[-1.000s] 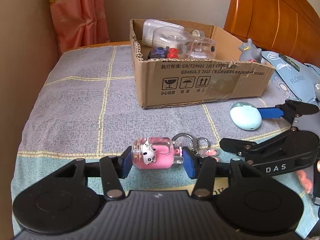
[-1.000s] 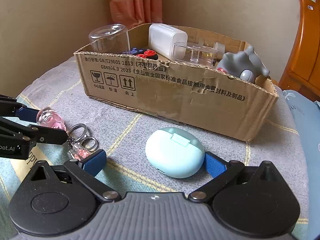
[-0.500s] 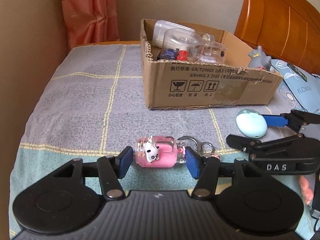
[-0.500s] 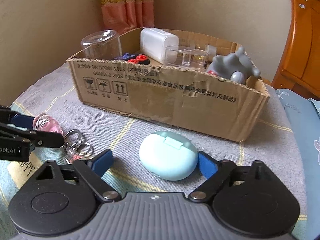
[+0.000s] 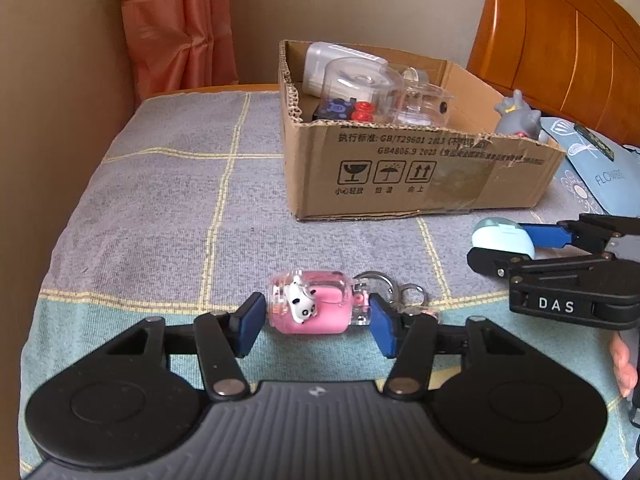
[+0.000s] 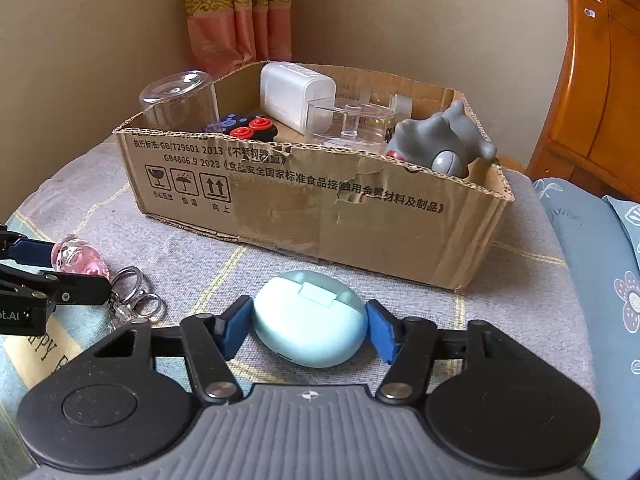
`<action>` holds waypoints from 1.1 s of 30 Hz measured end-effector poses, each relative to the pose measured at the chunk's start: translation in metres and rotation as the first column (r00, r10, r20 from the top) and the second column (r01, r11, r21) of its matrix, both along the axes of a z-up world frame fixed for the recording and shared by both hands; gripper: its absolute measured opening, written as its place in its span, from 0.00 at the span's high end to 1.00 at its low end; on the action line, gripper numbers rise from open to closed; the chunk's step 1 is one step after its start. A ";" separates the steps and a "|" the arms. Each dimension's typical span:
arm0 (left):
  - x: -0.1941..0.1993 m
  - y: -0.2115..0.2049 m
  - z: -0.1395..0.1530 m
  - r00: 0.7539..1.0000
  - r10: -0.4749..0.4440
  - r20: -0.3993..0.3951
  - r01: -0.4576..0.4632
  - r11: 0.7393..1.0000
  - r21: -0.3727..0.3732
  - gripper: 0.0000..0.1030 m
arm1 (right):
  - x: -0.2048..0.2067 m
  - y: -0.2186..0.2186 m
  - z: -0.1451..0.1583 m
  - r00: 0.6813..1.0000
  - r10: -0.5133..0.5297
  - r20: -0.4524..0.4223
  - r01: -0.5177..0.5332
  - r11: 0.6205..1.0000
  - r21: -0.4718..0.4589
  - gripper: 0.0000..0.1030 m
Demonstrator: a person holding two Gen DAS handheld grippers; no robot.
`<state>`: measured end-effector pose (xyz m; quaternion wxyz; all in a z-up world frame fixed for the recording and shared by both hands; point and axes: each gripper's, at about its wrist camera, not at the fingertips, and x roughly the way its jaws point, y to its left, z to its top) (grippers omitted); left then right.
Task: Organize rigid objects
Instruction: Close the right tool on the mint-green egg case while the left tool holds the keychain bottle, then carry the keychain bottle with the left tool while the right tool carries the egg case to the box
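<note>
We've got both tools down low on the bed [image 5: 160, 208], which has a grey checked blanket with a teal strip near us. Our left tool [image 5: 316, 322] has its blue pads sitting on either side of the pink keychain charm [image 5: 310, 307], the clear little block with a panda figure on it. There's a thin gap showing on the left pad, and the right pad looks like it's against the cap end, so it brackets the charm but hasn't clamped it as far as we can see. The charm lies on its side on the blanket, with its metal key rings [image 5: 390, 286] trailing off to the right.

Our right tool [image 6: 308, 326] is doing the same thing with the pale blue earbud case [image 6: 310, 318]. Both pads are right up against its sides, though whether they're actually squeezing it we can't tell. The case rests on the blanket just in front of the cardboard box [image 6: 320, 208].

The box sits further back and already holds a white charger block [image 6: 294, 94], an upturned clear cup [image 6: 178, 100], a clear plastic container [image 6: 352, 120], a dark toy with red buttons [image 6: 248, 128] and a grey rubbery animal figure [image 6: 440, 142] leaning in the right corner. A wooden headboard [image 5: 560, 40] and a blue flowery pillow [image 6: 600, 260] are off to the right.
</note>
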<state>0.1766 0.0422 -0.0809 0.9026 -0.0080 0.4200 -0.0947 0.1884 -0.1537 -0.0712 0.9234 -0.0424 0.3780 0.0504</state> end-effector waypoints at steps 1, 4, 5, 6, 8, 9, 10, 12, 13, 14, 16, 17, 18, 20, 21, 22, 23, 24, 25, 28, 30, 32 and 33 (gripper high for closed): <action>0.000 0.000 0.000 1.000 -0.004 0.001 0.004 1.000 0.001 0.52 | 0.000 0.000 0.000 1.000 0.002 -0.002 -0.002 1.000 -0.003 0.36; 0.000 -0.002 0.001 1.000 -0.006 -0.001 0.006 1.000 0.009 0.52 | -0.003 -0.002 0.001 1.000 0.012 -0.003 -0.012 1.000 -0.017 0.36; 0.000 -0.003 0.002 1.000 -0.009 -0.001 0.009 1.000 0.016 0.52 | -0.004 -0.002 0.001 1.000 0.017 -0.005 -0.017 1.000 -0.020 0.36; 0.000 -0.004 0.002 1.000 -0.011 -0.001 0.011 1.000 0.022 0.52 | -0.006 -0.003 0.001 1.000 0.023 -0.008 -0.023 0.999 -0.022 0.36; -0.001 -0.006 0.004 1.000 -0.020 0.001 0.020 0.999 0.035 0.52 | -0.009 -0.006 0.002 0.999 0.037 -0.015 -0.037 0.999 -0.023 0.36; -0.002 -0.006 0.005 1.000 -0.025 0.002 0.025 0.999 0.039 0.52 | -0.011 -0.007 0.002 0.999 0.043 -0.018 -0.044 0.999 -0.026 0.36; -0.003 -0.007 0.006 1.000 -0.031 0.002 0.031 0.999 0.045 0.52 | -0.013 -0.008 0.003 0.998 0.051 -0.022 -0.051 0.998 -0.029 0.36; -0.005 -0.008 0.009 0.999 -0.051 0.004 0.051 0.997 0.063 0.52 | -0.017 -0.012 0.004 0.998 0.063 -0.026 -0.064 0.997 -0.037 0.36; -0.006 -0.009 0.010 0.998 -0.061 0.004 0.061 0.995 0.073 0.52 | -0.019 -0.013 0.005 0.997 0.069 -0.029 -0.070 0.997 -0.042 0.36; -0.007 -0.010 0.012 0.997 -0.074 0.002 0.074 0.994 0.084 0.52 | -0.020 -0.014 0.006 0.997 0.075 -0.032 -0.076 0.996 -0.045 0.36; -0.009 -0.012 0.014 0.995 -0.099 -0.005 0.099 0.990 0.104 0.52 | -0.024 -0.018 0.009 0.995 0.089 -0.035 -0.091 0.995 -0.043 0.36; -0.011 -0.012 0.015 0.993 -0.116 -0.010 0.117 0.986 0.116 0.52 | -0.026 -0.019 0.011 0.994 0.100 -0.039 -0.101 0.994 -0.046 0.36; -0.011 -0.014 0.016 0.991 -0.131 -0.016 0.132 0.983 0.128 0.52 | -0.027 -0.020 0.012 0.993 0.109 -0.042 -0.111 0.993 -0.049 0.36; -0.013 -0.015 0.019 0.987 -0.158 -0.027 0.161 0.976 0.145 0.52 | -0.031 -0.021 0.015 0.990 0.132 -0.049 -0.135 0.989 -0.057 0.36; -0.014 -0.016 0.021 0.985 -0.169 -0.032 0.171 0.974 0.148 0.52 | -0.032 -0.021 0.017 0.989 0.141 -0.053 -0.144 0.988 -0.060 0.36; -0.015 -0.016 0.023 0.983 -0.179 -0.038 0.182 0.972 0.146 0.52 | -0.033 -0.022 0.019 0.987 0.150 -0.057 -0.153 0.986 -0.060 0.36; -0.016 -0.016 0.025 0.982 -0.187 -0.042 0.191 0.971 0.142 0.52 | -0.034 -0.023 0.020 0.985 0.161 -0.061 -0.164 0.985 -0.057 0.36; -0.017 -0.017 0.029 0.979 -0.198 -0.045 0.202 0.970 0.137 0.52 | -0.036 -0.023 0.022 0.983 0.173 -0.064 -0.176 0.983 -0.053 0.36; -0.017 -0.017 0.032 0.977 -0.208 -0.046 0.212 0.968 0.135 0.52 | -0.037 -0.024 0.024 0.981 0.184 -0.068 -0.187 0.981 -0.053 0.37; -0.018 -0.021 0.042 0.970 -0.237 -0.047 0.241 0.961 0.136 0.52 | -0.038 -0.022 0.028 0.974 0.213 -0.074 -0.218 0.973 -0.071 0.37; -0.018 -0.025 0.050 0.964 -0.262 -0.046 0.265 0.955 0.130 0.52 | -0.039 -0.024 0.031 0.971 0.227 -0.080 -0.233 0.969 -0.076 0.37; -0.017 -0.029 0.059 0.957 -0.286 -0.041 0.289 0.951 0.113 0.52 | -0.040 -0.025 0.036 0.968 0.237 -0.083 -0.243 0.968 -0.069 0.37; -0.016 -0.031 0.065 0.954 -0.297 -0.037 0.299 0.948 0.106 0.52 | -0.039 -0.027 0.038 0.967 0.240 -0.082 -0.246 0.967 -0.067 0.37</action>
